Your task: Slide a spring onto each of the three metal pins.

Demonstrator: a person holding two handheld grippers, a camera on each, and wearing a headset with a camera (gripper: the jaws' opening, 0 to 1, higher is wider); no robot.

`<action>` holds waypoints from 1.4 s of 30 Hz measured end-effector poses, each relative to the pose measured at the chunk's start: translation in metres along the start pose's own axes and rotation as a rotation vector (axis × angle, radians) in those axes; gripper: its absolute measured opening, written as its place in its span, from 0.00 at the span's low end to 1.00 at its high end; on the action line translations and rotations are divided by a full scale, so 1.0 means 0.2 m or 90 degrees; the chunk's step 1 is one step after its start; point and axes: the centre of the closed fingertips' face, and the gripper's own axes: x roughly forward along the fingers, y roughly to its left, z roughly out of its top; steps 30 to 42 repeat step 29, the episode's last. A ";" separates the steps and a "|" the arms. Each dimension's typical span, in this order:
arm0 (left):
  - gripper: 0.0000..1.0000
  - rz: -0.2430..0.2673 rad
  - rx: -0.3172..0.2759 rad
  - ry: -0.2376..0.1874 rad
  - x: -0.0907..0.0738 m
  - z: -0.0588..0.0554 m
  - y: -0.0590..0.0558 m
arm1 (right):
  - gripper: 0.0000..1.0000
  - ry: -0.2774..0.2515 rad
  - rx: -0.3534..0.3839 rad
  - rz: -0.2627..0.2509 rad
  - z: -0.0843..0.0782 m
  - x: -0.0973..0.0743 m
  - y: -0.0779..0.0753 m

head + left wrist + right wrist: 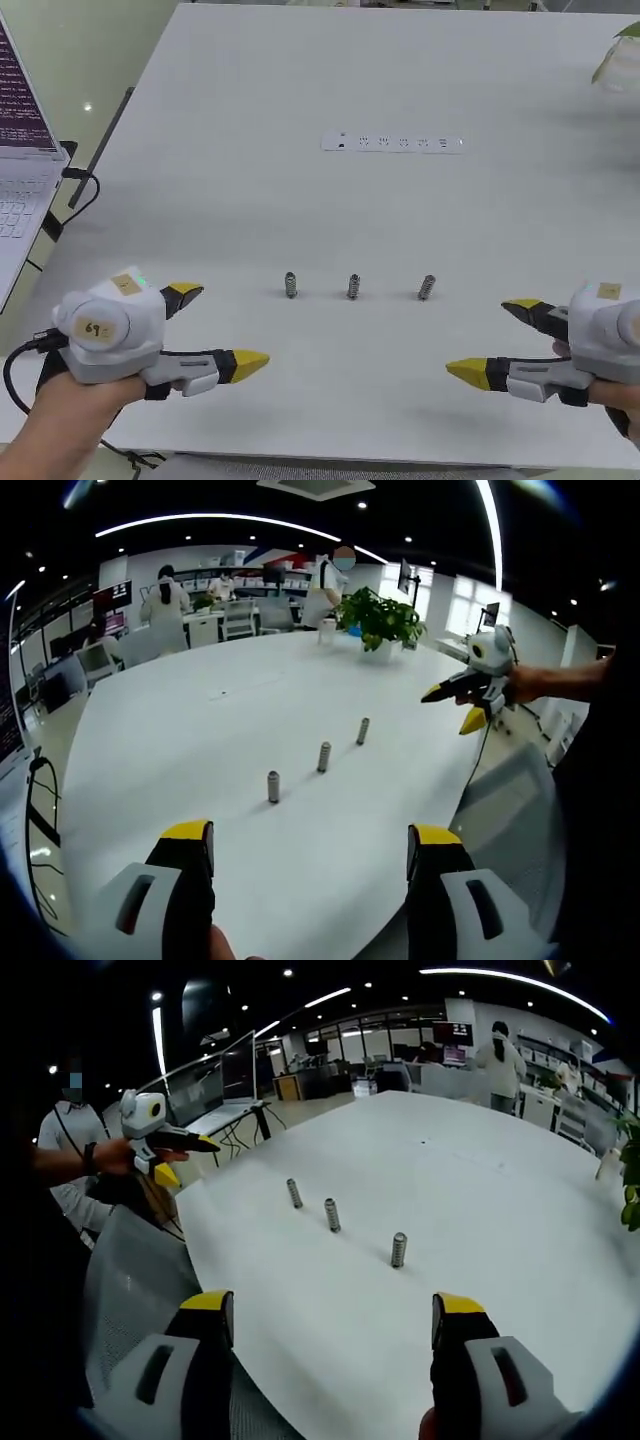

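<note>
Three small grey metal coil springs [353,287] stand in a row on your white counter [400,60], apparently already over their pins. Your left claw [222,325] and right claw [488,338] hover nearer, both spread wide and empty; a careless sweep could topple the slightly leaning right-hand spring [426,288].

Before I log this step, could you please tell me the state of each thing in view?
Left yellow-tipped claw: open, empty.
Right yellow-tipped claw: open, empty.
Left grey metal coil spring: standing upright.
Middle spring: upright.
Right spring: leaning slightly.
White power strip: flat, sockets empty.
Silver laptop: open, screen lit.
</note>
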 end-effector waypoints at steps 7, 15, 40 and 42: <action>0.76 0.003 -0.007 -0.005 0.00 0.00 0.00 | 0.84 -0.012 0.014 -0.012 -0.04 -0.02 0.02; 0.77 0.003 -0.012 -0.008 0.01 -0.01 0.00 | 0.85 -0.020 0.023 -0.018 -0.05 -0.02 0.03; 0.77 0.008 -0.016 -0.010 0.00 -0.01 -0.01 | 0.84 -0.026 0.021 -0.018 -0.04 -0.02 0.04; 0.77 0.008 -0.016 -0.010 0.00 -0.01 -0.01 | 0.84 -0.026 0.021 -0.018 -0.04 -0.02 0.04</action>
